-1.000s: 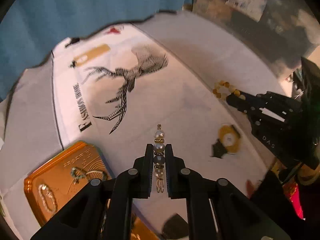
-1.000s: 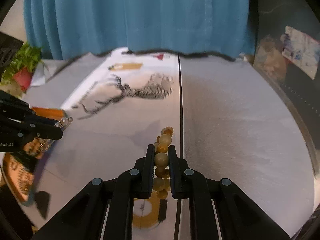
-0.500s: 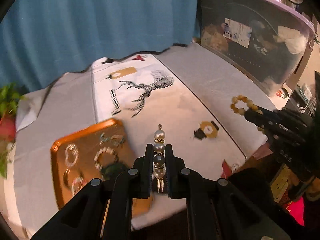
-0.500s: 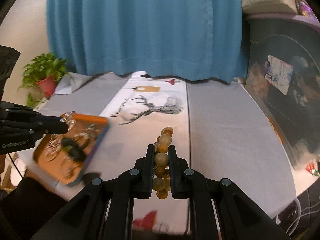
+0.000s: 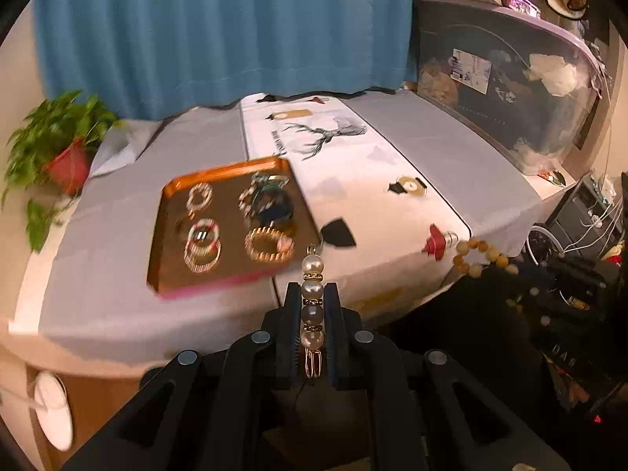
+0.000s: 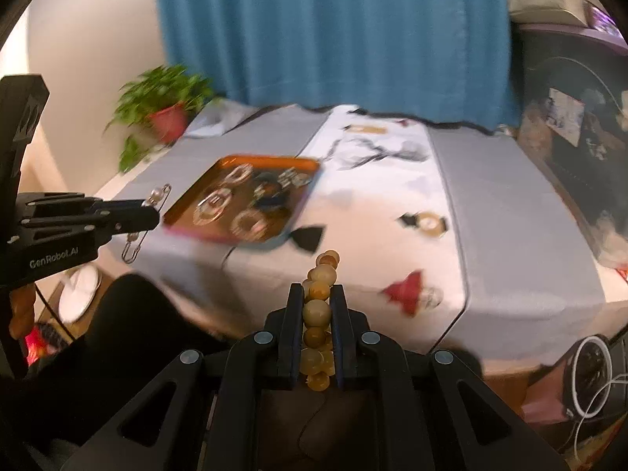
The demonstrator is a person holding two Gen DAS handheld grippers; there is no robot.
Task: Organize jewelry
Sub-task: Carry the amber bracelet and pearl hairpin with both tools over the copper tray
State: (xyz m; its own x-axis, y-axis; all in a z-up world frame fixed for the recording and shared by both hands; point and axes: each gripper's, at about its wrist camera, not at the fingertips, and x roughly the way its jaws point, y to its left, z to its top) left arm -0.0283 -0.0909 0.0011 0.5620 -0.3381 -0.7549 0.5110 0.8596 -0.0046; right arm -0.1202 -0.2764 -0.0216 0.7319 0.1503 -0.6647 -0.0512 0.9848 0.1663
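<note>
My left gripper is shut on a pearl pin with a gold clasp, held in the air off the table's near edge. My right gripper is shut on a yellow bead bracelet, also off the near edge. The orange tray lies on the table and holds several rings and bracelets; it also shows in the right wrist view. The left gripper with the pin shows at the left of the right wrist view. The bead bracelet shows at the right of the left wrist view.
The table has a grey cloth with a white deer-print runner. A potted plant stands at its back left. A blue curtain hangs behind. A dark cluttered cabinet stands at the right.
Both grippers have pulled back and up from the table with their jewelry. The whole table and the tray have come into view.
</note>
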